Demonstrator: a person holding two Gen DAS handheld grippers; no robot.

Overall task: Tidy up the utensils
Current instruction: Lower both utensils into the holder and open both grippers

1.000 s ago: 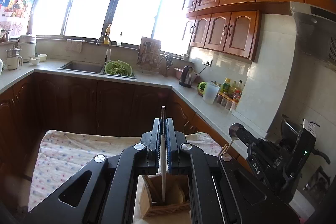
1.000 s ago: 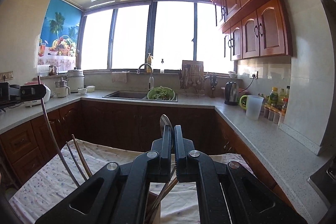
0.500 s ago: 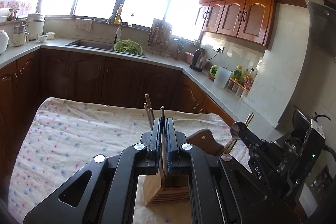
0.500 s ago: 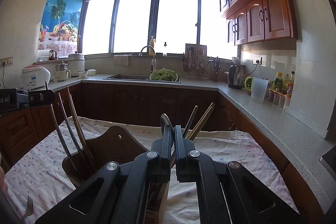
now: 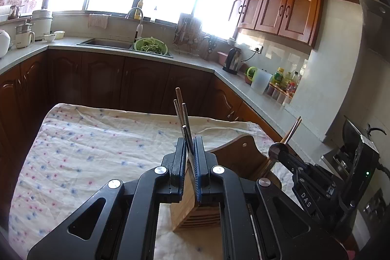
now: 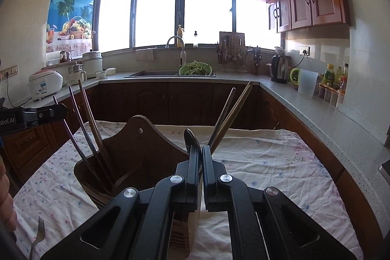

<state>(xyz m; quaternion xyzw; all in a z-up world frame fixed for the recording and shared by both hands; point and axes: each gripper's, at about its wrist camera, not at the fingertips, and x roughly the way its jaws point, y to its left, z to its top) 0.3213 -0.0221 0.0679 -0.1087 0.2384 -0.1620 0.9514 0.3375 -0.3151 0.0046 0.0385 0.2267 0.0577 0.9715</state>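
A dark wooden utensil holder (image 6: 146, 150) stands on the flowered cloth (image 6: 268, 162), and chopsticks (image 6: 229, 113) stick up from its compartments. My left gripper (image 5: 189, 141) is shut on a thin metal chopstick (image 5: 185, 132), which leans between the pads with its lower end down in the holder (image 5: 240, 157). My right gripper (image 6: 199, 148) is shut on a metal spoon (image 6: 189, 137) held upright over the holder's near side. In the left wrist view the right gripper (image 5: 279, 153) sits just right of the holder.
A fork (image 6: 39, 233) lies on the cloth at the near left, beside a person's hand (image 6: 4, 201). Dark cabinets and a grey counter (image 5: 246, 91) ring the table. On the counter are a sink, a green colander, a kettle and bottles.
Both grippers have come down toward the table. The holder now fills the lower view, and the chopstick and spoon have sunk into it. The chopstick now leans instead of standing straight.
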